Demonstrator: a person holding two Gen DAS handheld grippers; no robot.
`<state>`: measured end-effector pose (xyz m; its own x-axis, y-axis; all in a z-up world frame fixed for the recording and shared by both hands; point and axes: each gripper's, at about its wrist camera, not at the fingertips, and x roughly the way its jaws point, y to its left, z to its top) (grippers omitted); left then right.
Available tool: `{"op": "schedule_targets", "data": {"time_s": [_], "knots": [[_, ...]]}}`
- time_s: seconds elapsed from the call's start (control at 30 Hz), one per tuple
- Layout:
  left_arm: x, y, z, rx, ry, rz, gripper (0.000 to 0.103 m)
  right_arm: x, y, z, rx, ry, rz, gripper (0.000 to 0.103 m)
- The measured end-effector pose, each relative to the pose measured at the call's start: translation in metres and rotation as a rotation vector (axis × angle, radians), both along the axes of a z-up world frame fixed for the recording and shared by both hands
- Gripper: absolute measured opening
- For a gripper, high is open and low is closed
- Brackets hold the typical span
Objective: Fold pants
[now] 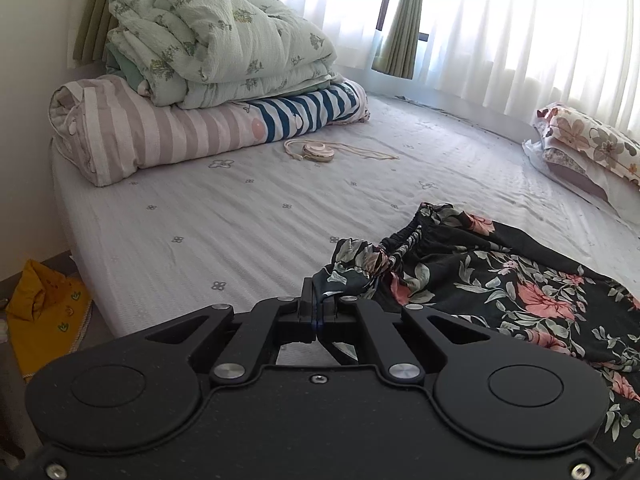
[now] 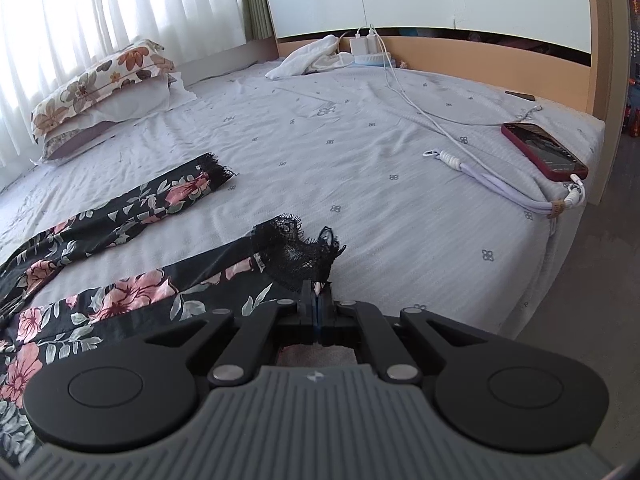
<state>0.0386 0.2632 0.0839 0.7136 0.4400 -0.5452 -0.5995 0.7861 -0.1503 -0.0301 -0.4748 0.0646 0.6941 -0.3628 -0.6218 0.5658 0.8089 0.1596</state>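
On the pale patterned bed (image 1: 200, 208), black floral fabric pants (image 1: 500, 280) stretch left-right: left gripper (image 1: 319, 304) jaws pinch the waistband, right gripper (image 2: 319, 300) jaws pinch the near lace cuff (image 2: 296, 252).

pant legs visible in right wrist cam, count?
2. Near leg runs to the right gripper, which pinches its lace hem. Far leg lies flat on the sheet toward the pillows.

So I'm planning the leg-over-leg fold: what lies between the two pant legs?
Only bare bedsheet, in the right wrist view: the far leg and near leg lie apart, nothing between.
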Motion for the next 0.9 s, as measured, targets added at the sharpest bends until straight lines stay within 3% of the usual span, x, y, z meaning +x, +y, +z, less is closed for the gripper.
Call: {"op": "schedule_targets", "data": {"time_s": [0.3, 0.4, 0.5, 0.53, 0.57, 0.77, 0.9], "knots": [[-0.002, 0.002, -0.031, -0.007, 0.094, 0.026, 0.003, -0.003, -0.004, -0.014, 0.026, 0.040, -0.002, 0.003], [0.003, 0.003, -0.045, -0.019, 0.149, 0.047, 0.009, 0.000, -0.005, -0.022, 0.046, 0.071, -0.003, 0.005], [0.008, 0.006, -0.055, -0.048, 0.196, 0.063, 0.018, 0.000, -0.006, -0.025, 0.065, 0.082, -0.015, 0.018], [0.009, 0.006, -0.056, -0.061, 0.198, 0.071, 0.027, 0.000, -0.006, -0.025, 0.065, 0.083, -0.021, 0.025], [0.009, 0.007, -0.056, -0.071, 0.192, 0.080, 0.042, 0.000, -0.006, -0.023, 0.062, 0.083, -0.025, 0.045], [0.013, 0.001, -0.033, -0.059, 0.123, 0.080, 0.087, 0.006, 0.002, 0.000, 0.044, 0.058, 0.017, 0.067], [0.024, -0.004, -0.008, -0.074, 0.055, 0.045, 0.089, 0.016, 0.007, 0.026, 0.061, 0.013, 0.060, 0.080]]}}
